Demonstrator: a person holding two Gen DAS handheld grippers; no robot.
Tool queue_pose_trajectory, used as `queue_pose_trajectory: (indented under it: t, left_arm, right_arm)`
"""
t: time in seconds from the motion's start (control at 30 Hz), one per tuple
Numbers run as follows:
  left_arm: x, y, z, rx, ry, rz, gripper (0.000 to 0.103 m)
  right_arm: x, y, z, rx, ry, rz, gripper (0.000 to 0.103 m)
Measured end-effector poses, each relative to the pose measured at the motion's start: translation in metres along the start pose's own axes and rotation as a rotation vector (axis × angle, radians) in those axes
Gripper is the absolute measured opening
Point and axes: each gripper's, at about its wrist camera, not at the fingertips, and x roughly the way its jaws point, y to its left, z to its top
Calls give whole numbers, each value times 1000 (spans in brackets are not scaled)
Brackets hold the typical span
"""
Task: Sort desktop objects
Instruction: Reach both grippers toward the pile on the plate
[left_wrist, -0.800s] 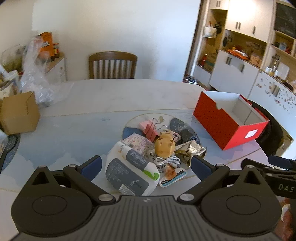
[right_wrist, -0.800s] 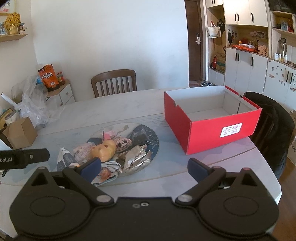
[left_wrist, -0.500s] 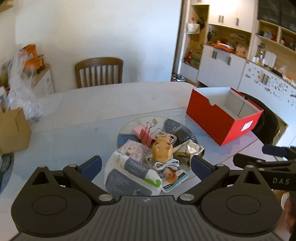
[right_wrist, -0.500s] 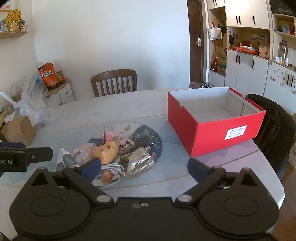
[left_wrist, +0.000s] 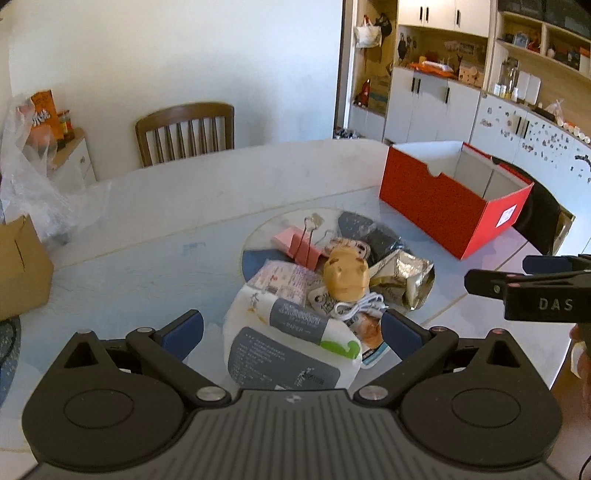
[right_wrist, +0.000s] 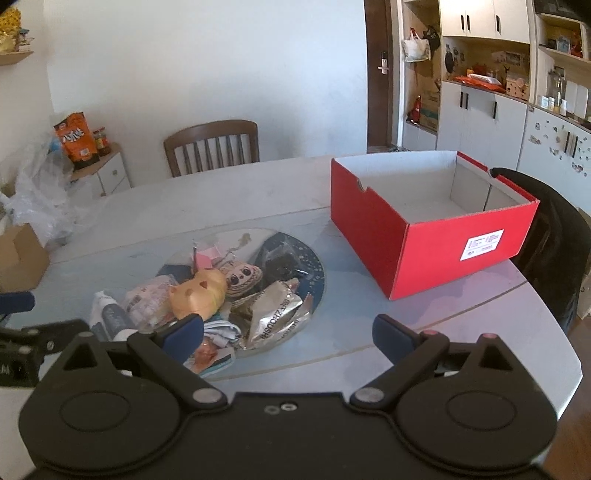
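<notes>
Nothing looks sorted yet: the red box stands with its inside bare, ahead and to the right of the right gripper, while the whole pile still sits on the round plate. The left gripper has its jaws spread wide with nothing held, and the white tissue pack lies just ahead between its fingertips. Beyond that lie a yellow plush toy, a pink binder clip, a white cable and a silver foil packet. The right gripper is also wide and holds nothing, with the pile ahead to its left. By my reading, every item remains to be picked and carried to the box, probably starting with the tissue pack.
</notes>
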Motion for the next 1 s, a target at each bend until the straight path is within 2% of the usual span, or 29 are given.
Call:
queue_pose_trajectory:
  t: [0.27,0.77,0.93,1.0]
  left_arm:
    - [19,-6,4,-43,34,30,102]
    - [64,-41,-2,-54,131,198,102]
    - [76,-45,-4,-85,171,222,102]
    - [81,-47,-4,-93,181,234,98]
  right_arm:
    - [26,-2,5,-35,19,42,96]
    - [94,-14,11,-158,139,170,94]
    - [109,-16,13,-176,172,210,93]
    - [113,-16,15,-186,188,233,87]
